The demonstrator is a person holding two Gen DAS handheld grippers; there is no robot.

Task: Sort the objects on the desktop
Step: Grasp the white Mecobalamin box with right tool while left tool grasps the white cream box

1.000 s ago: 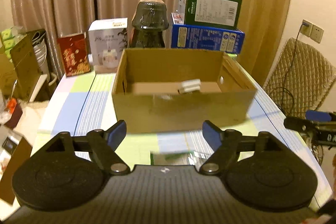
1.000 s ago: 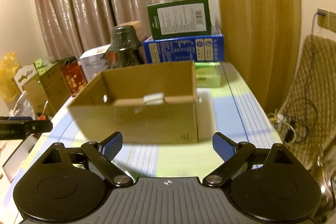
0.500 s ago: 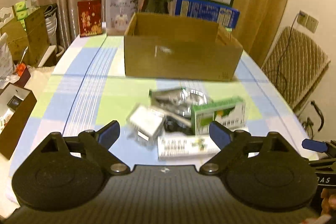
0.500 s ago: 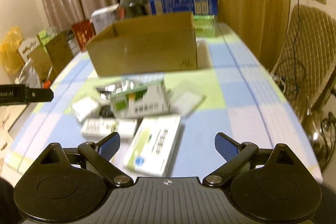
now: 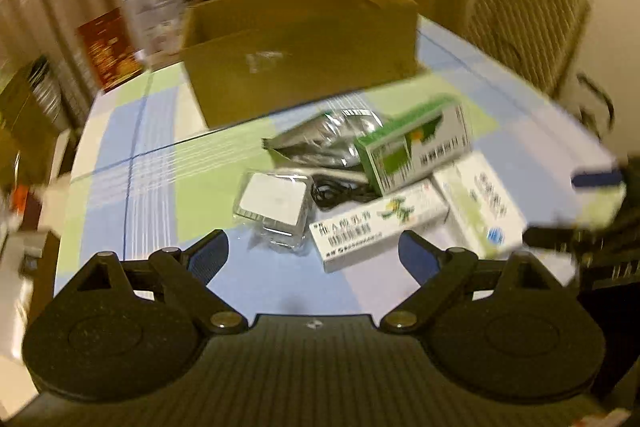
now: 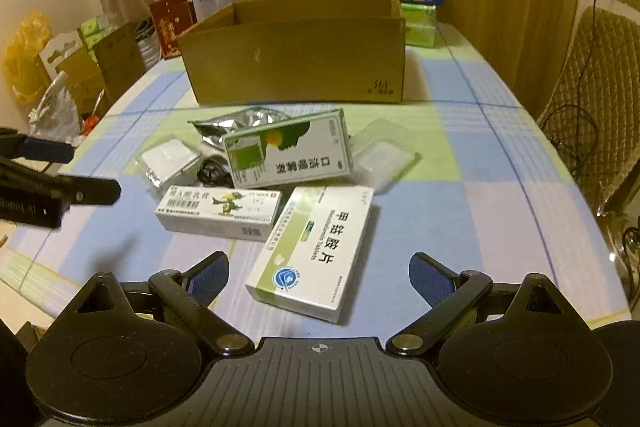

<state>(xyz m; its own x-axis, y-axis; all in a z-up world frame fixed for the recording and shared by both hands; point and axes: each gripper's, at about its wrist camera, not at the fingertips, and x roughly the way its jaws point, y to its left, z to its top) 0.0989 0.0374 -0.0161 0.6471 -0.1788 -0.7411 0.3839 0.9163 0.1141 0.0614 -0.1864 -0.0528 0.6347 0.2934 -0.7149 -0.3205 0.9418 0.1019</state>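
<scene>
Cardboard, thin and printed, is making up most of what is lying near the front edge of the checked blue-and-green worktop [image 6: 500, 187]. Closest to the right gripper [image 6: 319, 281], whose blue-padded fingers [image 6: 208, 277] are standing spread with nothing between them, is sitting the flat white-and-green tablet carton [image 6: 316, 251]. It is probably light and stiff but crushable, so its two long side edges look like the place to pinch, gently. Just beside it toward the left edge is lying the long narrow white ointment carton [image 6: 218, 213], likely just as light. The left gripper [image 5: 314, 253] is hanging over this spot, its fingers [image 5: 208, 255] also parted and empty; that view is blurred.

Further back, the tilted green-and-white medicine carton [image 6: 288, 151] is leaning over a black coiled cable [image 6: 212, 171], which is soft and liable to snag. The two clear plastic blister trays [image 6: 170, 159] [image 6: 382, 155] are probably slick and flimsy, and the crinkled silver foil pouch [image 6: 236, 125] is limp. Toward the far edge is standing the open brown corrugated box [image 6: 296, 55], rigid-walled, presumably the destination.
</scene>
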